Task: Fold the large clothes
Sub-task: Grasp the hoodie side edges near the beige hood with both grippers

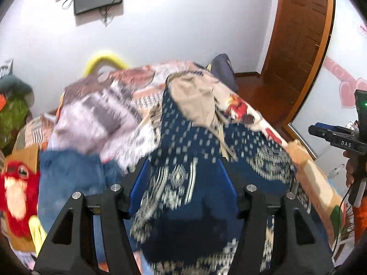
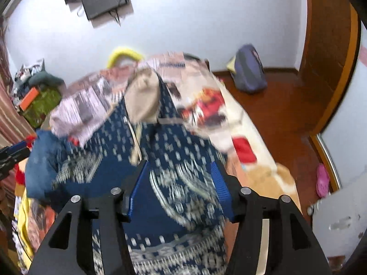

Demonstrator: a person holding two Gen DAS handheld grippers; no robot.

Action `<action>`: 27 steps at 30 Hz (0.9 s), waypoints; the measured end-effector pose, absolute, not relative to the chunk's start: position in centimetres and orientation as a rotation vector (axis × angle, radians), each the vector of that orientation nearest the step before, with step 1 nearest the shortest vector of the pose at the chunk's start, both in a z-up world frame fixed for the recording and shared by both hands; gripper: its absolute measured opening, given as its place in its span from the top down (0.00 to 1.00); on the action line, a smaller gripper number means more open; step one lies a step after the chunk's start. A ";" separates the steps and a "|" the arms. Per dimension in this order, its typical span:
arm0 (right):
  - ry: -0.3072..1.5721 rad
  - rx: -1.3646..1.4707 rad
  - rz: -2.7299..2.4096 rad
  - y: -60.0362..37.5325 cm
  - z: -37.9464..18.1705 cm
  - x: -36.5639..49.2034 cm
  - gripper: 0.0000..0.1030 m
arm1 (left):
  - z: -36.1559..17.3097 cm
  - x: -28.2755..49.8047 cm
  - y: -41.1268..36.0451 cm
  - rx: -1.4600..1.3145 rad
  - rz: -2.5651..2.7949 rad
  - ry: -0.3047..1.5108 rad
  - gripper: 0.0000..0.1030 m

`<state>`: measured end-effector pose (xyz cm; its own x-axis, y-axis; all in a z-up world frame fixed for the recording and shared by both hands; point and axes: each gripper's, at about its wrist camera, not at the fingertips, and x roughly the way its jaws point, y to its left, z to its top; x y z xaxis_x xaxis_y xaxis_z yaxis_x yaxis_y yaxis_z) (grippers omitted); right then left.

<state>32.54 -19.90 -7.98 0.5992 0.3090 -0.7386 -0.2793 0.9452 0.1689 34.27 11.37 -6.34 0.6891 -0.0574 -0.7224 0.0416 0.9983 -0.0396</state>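
Note:
A dark blue cloth with a white pattern (image 1: 183, 142) lies spread on the bed, with a beige garment (image 1: 195, 100) on its far end. My left gripper (image 1: 183, 160) hangs above the cloth, its jaws wide apart and its blue pads clear of the fabric. In the right wrist view my right gripper (image 2: 180, 163) stands open over the same blue cloth (image 2: 174, 149), short of the beige garment (image 2: 143, 98). The right gripper (image 1: 321, 133) also shows at the right edge of the left wrist view, held by a hand. Both pictures are blurred.
A heap of pink-grey clothes (image 1: 96, 119) and blue denim (image 1: 68, 171) lies left of the cloth, beside a red plush toy (image 1: 16, 194). The bed sheet (image 2: 206, 105) is patterned. Right of the bed are wooden floor (image 2: 286, 114), a backpack (image 2: 250, 71) and a door (image 1: 296, 34).

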 end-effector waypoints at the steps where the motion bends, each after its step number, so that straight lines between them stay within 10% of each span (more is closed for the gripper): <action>1: 0.850 0.032 0.346 -19.2 -7.7 33.4 0.49 | -6.2 35.5 10.9 -0.003 -0.052 0.802 0.42; 27: 1.137 0.087 0.357 -7.1 -23.7 55.1 0.53 | -24.8 60.5 12.0 -0.252 -0.058 1.068 0.50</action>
